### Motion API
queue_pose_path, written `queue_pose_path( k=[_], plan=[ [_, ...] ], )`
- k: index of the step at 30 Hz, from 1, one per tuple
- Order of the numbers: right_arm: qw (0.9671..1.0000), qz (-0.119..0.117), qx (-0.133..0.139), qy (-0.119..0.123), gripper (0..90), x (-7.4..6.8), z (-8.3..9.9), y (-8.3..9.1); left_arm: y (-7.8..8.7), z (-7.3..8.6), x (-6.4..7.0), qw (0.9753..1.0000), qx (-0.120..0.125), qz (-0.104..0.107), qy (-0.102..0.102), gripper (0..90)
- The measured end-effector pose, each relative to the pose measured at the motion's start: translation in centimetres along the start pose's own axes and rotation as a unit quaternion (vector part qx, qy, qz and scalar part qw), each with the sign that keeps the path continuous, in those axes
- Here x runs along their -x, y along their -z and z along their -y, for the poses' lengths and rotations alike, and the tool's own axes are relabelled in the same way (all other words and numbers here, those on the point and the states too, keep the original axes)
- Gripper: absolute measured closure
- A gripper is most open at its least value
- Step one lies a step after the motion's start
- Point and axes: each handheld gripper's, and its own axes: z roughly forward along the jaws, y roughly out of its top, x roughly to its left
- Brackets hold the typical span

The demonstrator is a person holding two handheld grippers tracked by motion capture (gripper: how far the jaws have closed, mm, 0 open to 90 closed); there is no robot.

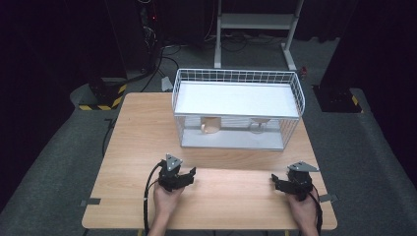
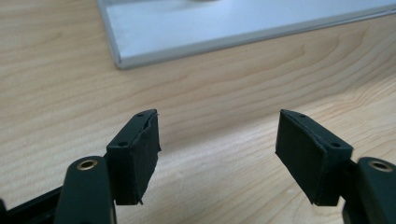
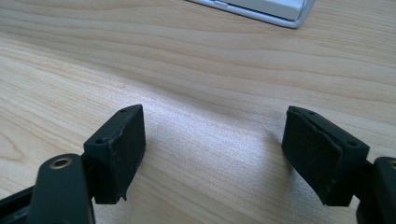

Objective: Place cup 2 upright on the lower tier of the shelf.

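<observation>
A white wire rack (image 1: 237, 109) with a flat top shelf and a grey base plate stands at the far middle of the wooden table (image 1: 142, 132). Under its shelf stand a tan cup-like object (image 1: 211, 126) and a glass-like object (image 1: 258, 126). My left gripper (image 1: 191, 173) rests low over the table near the front left, open with nothing between its jaws (image 2: 217, 144). At the front right my right gripper (image 1: 274, 180) is open too, above bare wood (image 3: 212, 149). The rack's base corner (image 2: 122, 61) shows ahead of the left gripper.
Past the table's far edge are a white metal stand (image 1: 255, 22), dark equipment with cables (image 1: 147, 34) and yellow-black striped floor bases (image 1: 101, 101). A corner of the rack's base (image 3: 294, 18) shows at the top of the right gripper view.
</observation>
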Motion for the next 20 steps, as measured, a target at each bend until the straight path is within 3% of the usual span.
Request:
queue_pose_path(
  k=[6,9,20],
  plan=[
    [1.0,0.0,0.0,-0.001,22.0,0.0,0.0,0.0,-0.5,0.8,0.2,0.9991,-0.022,-0.027,-0.023,29.9],
    [1.0,0.0,0.0,-0.001,22.0,0.0,0.0,0.0,-1.0,1.4,0.3,0.9986,-0.035,-0.031,-0.023,29.8],
    [1.0,0.0,0.0,-0.001,22.0,0.0,0.0,0.0,-1.0,1.4,0.3,0.9985,-0.037,-0.035,-0.02,25.1]
  ],
)
